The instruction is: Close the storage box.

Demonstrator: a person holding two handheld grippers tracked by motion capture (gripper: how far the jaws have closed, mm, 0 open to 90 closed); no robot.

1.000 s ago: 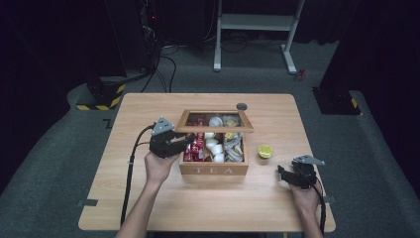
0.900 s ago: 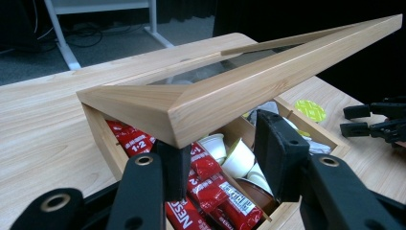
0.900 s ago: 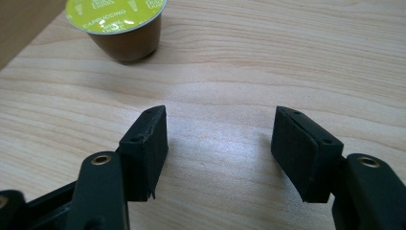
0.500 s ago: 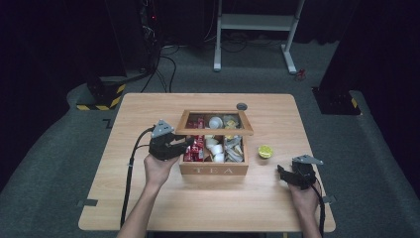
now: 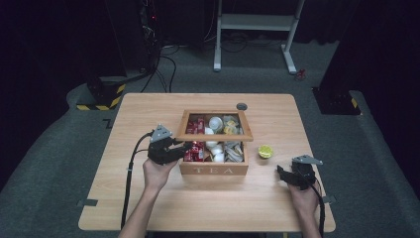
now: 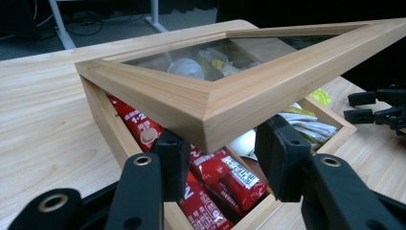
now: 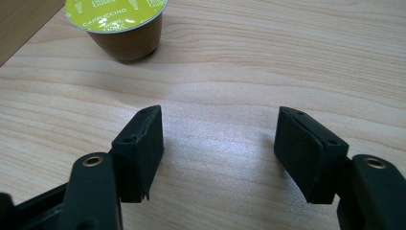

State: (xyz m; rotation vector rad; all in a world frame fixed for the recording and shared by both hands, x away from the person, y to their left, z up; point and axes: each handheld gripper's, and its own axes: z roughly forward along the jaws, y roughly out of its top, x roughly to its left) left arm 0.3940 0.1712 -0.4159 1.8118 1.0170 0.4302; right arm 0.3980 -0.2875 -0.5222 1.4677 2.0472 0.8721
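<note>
Worktop [image 5: 148, 208] edges run square to the high view, with the wooden tea box [image 5: 214, 168] sitting near the centre, its long axis running from 9 to 3 o'clock and its lettered front wall facing 6 o'clock. Bare wood lies broad on the 9 o'clock side of the box and along the 6 o'clock edge; the 3 o'clock side is narrower and carries a green-topped capsule [image 5: 266, 151] just beside the box. A small dark disc [image 5: 241, 106] lies behind the box toward 12 o'clock.

The glass-paned lid [image 6: 249, 91] is raised off the box at a tilt, its front corner pointing at the left gripper's camera, with red sachets [image 6: 215, 172] and pale packets visible beneath.

The left gripper [image 5: 179, 150] is at the box's 9 o'clock end; its jaws stand about half wide on either side of the lid's lower corner, and I cannot tell whether the pads press it.

The right gripper [image 7: 218, 153] rests over bare wood at 4 o'clock from the box, well apart from it; its jaws have just been opening and stand moderately wide with nothing between them, the capsule [image 7: 119, 24] ahead toward 11 o'clock.
</note>
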